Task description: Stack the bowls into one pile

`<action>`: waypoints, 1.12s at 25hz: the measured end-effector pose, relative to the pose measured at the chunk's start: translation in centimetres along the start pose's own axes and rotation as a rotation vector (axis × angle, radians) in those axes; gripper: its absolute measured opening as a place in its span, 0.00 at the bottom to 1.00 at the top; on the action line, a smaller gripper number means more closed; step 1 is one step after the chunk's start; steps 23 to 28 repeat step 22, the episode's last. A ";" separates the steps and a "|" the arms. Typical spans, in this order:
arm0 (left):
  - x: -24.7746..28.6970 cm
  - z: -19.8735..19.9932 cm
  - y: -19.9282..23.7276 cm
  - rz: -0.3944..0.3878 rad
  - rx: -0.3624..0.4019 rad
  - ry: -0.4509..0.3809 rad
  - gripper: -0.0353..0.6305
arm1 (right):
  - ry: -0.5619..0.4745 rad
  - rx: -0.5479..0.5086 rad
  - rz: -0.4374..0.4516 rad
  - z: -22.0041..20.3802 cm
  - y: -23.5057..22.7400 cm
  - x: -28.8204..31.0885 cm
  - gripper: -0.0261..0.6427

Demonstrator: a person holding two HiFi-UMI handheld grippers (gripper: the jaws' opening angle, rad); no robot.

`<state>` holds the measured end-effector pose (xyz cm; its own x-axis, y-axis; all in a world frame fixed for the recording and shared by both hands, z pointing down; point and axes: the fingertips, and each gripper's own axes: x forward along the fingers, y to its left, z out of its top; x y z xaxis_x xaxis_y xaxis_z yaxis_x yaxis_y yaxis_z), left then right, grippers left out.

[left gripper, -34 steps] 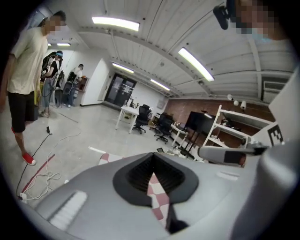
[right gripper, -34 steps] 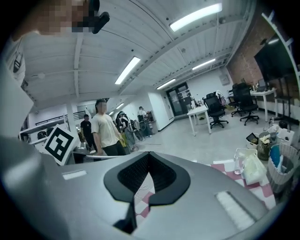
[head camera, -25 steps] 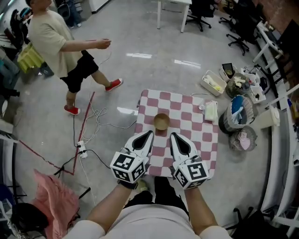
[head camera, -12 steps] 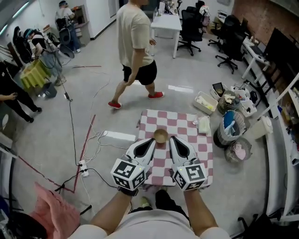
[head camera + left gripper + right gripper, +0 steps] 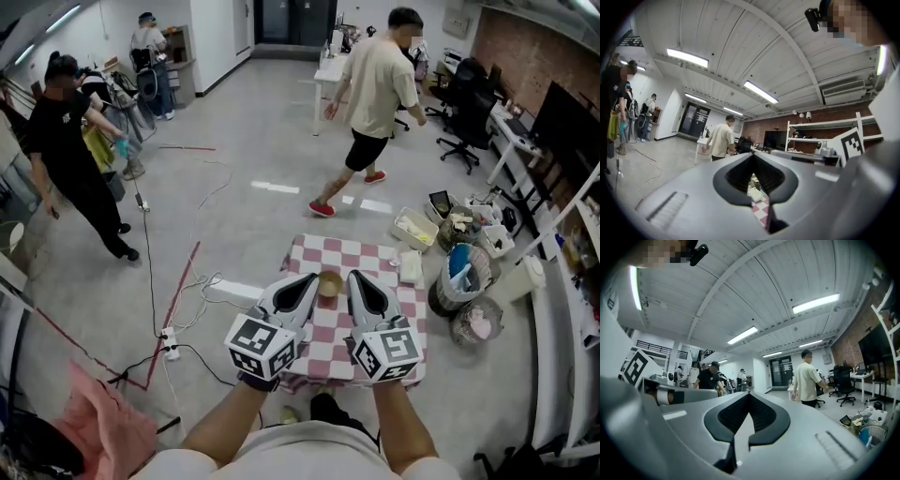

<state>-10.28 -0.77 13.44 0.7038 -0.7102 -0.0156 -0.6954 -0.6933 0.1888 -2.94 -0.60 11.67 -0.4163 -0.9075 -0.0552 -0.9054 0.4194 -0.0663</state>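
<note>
Overhead, checked bench, brown bowl near its middle, slightly toward the far edge (one or several nested, hard to tell), left claw and right claw flanking it, both closed tip to tip, holding nothing.

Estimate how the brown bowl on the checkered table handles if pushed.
The bowl looks small, rigid, wood-like: probably light and not fragile. It sits upright with a wide mouth, so unlikely to tip; a push would more likely slide it, perhaps dragging the checkered cloth.
</note>
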 end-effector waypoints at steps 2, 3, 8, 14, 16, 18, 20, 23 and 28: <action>-0.3 0.4 -0.2 0.001 0.003 -0.008 0.06 | -0.005 -0.007 0.004 0.4 0.4 -0.2 0.05; -0.5 0.5 -0.3 0.001 0.005 -0.011 0.06 | -0.006 -0.008 0.006 0.4 0.6 -0.4 0.05; -1.1 0.7 -0.7 -0.001 0.010 -0.015 0.06 | -0.006 -0.006 0.014 0.5 1.4 -0.8 0.05; -1.6 1.0 -0.8 0.009 0.012 -0.017 0.06 | -0.007 -0.003 0.021 0.8 1.8 -1.2 0.05; -1.8 1.0 -0.9 0.013 0.014 -0.017 0.06 | -0.008 -0.001 0.023 0.8 1.9 -1.5 0.05; -1.8 1.0 -0.9 0.015 0.016 -0.018 0.06 | -0.009 0.000 0.024 0.8 1.9 -1.5 0.05; -1.8 0.9 -0.7 0.018 0.018 -0.020 0.06 | -0.010 -0.001 0.026 0.7 1.9 -1.4 0.05; -1.8 0.9 -0.5 0.020 0.019 -0.023 0.06 | -0.011 -0.002 0.026 0.6 2.0 -1.3 0.05; -1.8 0.9 -0.5 0.020 0.019 -0.023 0.06 | -0.011 -0.002 0.026 0.6 2.0 -1.3 0.05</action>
